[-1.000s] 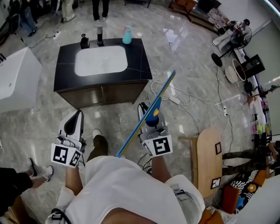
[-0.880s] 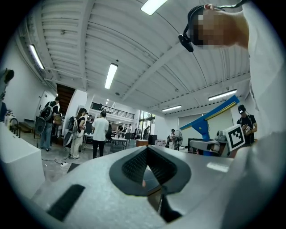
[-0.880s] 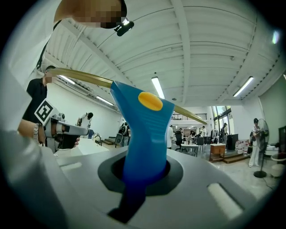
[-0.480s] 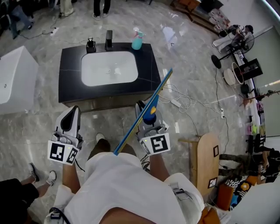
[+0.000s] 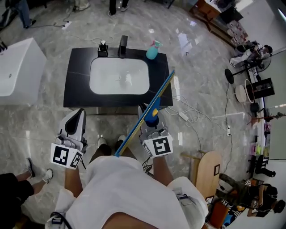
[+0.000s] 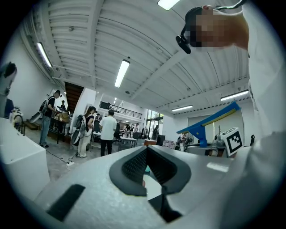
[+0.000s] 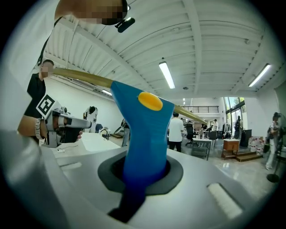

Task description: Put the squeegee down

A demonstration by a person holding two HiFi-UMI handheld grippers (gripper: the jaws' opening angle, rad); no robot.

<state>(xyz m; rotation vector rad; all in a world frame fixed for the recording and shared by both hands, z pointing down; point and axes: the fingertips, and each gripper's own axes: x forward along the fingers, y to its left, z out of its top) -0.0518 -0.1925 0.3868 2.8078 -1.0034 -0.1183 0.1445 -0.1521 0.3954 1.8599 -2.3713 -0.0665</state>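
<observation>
- right gripper (image 5: pixel 149 114) clamped on squeegee (image 5: pixel 161 90) handle; the long blade could strike the counter (image 5: pixel 78 89) edge if lowered carelessly.
- left gripper (image 5: pixel 77 117) closed, empty.

**What we cannot see**

The lower end of the squeegee (image 7: pixel 145 134) handle sinks into the right gripper (image 7: pixel 142 172); we cannot see the pads where they bear on it. Through the left gripper (image 6: pixel 147 167) we catch a sliver of white and teal, too small to name. In the head view the white shirt (image 5: pixel 120 192) hides both arms above the forearms. The white block (image 5: pixel 18 67) is cut by the left edge. At the top edge we get legs (image 5: pixel 117 5) only. A dark-clothed person (image 5: pixel 10 192) is clipped at lower left. The gear (image 5: pixel 250 89) along the right side is too small for us to sort.
</observation>
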